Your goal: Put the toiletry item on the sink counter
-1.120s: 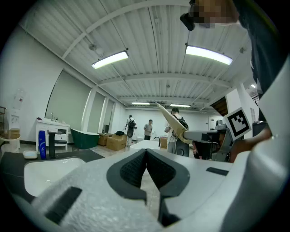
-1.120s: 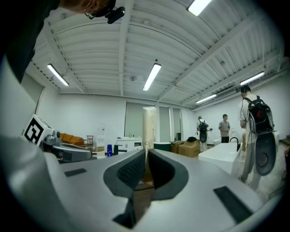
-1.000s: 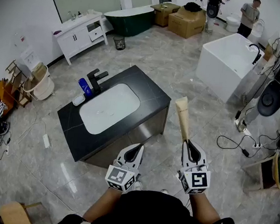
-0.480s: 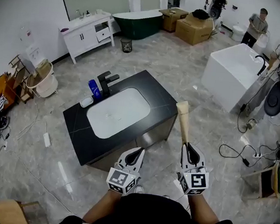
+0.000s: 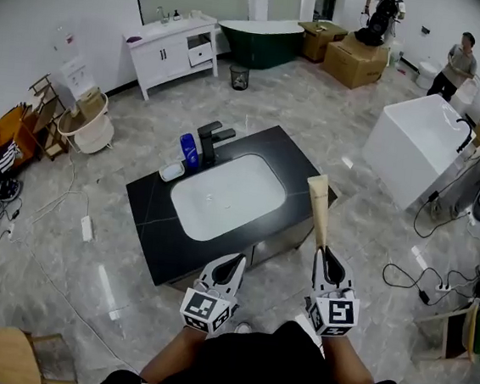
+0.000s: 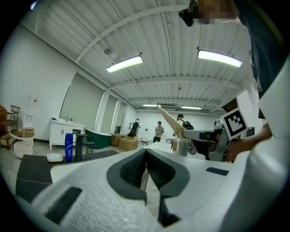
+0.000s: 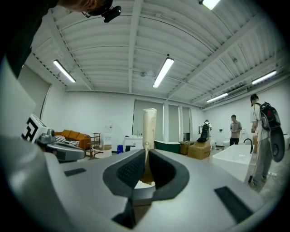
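Note:
A long beige toiletry tube (image 5: 316, 205) sticks up and forward from my right gripper (image 5: 325, 254), which is shut on its lower end; the right gripper view shows the tube (image 7: 149, 124) pinched between the dark pads. My left gripper (image 5: 235, 259) is held beside it, shut with nothing in it, its jaws (image 6: 146, 152) meeting at the tips. Ahead and below stands the black sink counter (image 5: 148, 211) with a white basin (image 5: 227, 196). The tube's top end overlaps the counter's right corner in the head view. Both grippers hang in the air short of the counter's near edge.
On the counter's far side are a black faucet (image 5: 210, 140), a blue bottle (image 5: 188, 149) and a small soap dish (image 5: 171, 171). A white freestanding tub (image 5: 415, 146) stands at right, with people and floor cables near it. A white vanity (image 5: 174, 48) lines the far wall.
The sink counter has drifted right and toward the frame centre as the person steps up to it. Both grippers keep their pose, with the tube still held.

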Demonstrator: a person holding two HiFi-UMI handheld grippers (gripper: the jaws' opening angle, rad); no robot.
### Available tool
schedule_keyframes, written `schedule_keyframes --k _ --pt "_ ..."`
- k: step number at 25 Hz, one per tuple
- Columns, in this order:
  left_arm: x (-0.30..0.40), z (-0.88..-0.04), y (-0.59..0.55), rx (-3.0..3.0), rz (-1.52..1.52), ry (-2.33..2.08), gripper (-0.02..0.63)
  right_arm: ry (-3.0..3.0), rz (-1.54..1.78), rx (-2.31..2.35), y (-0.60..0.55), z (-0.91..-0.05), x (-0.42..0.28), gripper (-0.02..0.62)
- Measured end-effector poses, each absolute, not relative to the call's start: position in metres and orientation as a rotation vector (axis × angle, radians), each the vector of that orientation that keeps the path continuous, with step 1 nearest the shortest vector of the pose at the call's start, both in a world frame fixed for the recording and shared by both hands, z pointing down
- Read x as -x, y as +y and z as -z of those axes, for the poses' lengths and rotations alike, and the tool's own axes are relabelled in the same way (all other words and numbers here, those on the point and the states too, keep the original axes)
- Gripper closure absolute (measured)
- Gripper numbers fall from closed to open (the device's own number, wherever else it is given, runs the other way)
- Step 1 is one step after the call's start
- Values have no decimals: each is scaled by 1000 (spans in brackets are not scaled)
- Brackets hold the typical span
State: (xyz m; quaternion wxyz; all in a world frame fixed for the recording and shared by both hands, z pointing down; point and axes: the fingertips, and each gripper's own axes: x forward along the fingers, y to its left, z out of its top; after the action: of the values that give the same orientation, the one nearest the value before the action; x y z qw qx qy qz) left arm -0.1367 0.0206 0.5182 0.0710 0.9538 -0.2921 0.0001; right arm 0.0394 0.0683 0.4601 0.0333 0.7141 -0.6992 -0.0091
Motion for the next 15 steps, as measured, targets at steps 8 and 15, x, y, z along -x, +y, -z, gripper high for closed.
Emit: schedule_keyframes --k 8,15 --pt "158 -523 -12 -2809 -3 -992 594 -2213 10 -2119 20 -465 -31 560" --pt "148 -535 -57 -2761 -27 -1105 594 -2269 -12 -2052 -33 -479 -49 560"
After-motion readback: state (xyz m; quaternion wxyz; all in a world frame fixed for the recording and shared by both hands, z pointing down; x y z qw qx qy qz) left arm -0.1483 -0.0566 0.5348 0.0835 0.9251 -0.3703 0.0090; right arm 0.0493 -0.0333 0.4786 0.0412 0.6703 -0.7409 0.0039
